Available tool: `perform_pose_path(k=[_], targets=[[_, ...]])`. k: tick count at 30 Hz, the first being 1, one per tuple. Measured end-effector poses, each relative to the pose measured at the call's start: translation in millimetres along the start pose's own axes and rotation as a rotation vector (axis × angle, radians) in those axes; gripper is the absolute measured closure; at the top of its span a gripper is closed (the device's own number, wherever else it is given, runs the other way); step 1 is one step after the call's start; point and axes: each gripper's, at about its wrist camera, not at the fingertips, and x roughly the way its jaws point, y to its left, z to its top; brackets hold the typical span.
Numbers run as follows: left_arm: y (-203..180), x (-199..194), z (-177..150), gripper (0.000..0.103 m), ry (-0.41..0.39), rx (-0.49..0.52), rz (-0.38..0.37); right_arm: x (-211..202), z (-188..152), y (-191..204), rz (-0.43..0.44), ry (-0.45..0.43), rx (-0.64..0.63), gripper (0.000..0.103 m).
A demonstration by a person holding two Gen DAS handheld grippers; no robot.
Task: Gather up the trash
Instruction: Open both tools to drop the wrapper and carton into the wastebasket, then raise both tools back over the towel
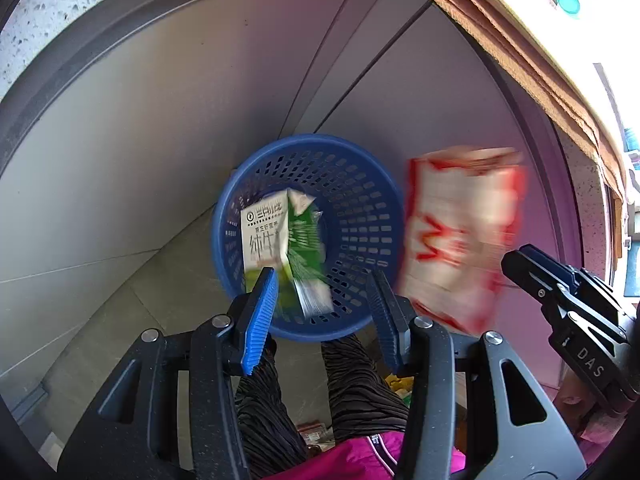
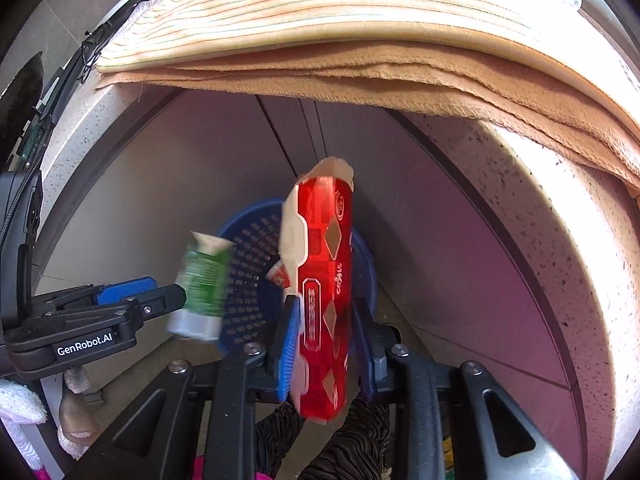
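Left gripper (image 1: 322, 284): fingers spread, green milk carton (image 1: 286, 248) loose beyond them, over blue basket (image 1: 308, 236).
Right gripper (image 2: 324, 340): fingers flank red carton (image 2: 320, 280), seemingly slack.
Tip: release both directly over basket.

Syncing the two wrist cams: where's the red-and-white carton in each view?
Left wrist: red-and-white carton, blurred, right of centre, beside the blue basket.
Right wrist: same carton, centre, between the right tongs, in front of the basket.
Shared landmark: the blue basket.
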Motion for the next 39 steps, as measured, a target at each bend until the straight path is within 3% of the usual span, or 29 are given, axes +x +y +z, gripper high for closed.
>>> perform_pose_path(k=[2,6,15,19,30,39], targets=[[-1,-2,1,0.050,0.000,0.004,0.007,-2,0,0,0.000,-0.003,-0.002,0.072],[-1,-5,3,0.050,-0.002,0.008,0.018,-6,1,0,0.011,-0.010,0.000,0.060],[3,-15,6,0.050,-0.012,0.007,0.023,-20,2,-7,0.030,-0.021,0.008,0.060],[0,-25,8,0.050,-0.036,0.002,0.021,-30,9,-14,0.048,-0.031,0.005,0.055],[-15,-76,32,0.050,-0.159,0.001,0.006,-76,17,-33,0.101,-0.133,0.023,0.042],[-38,-111,64,0.050,-0.260,-0.005,-0.026,-130,54,-78,0.123,-0.260,0.110,0.031]])
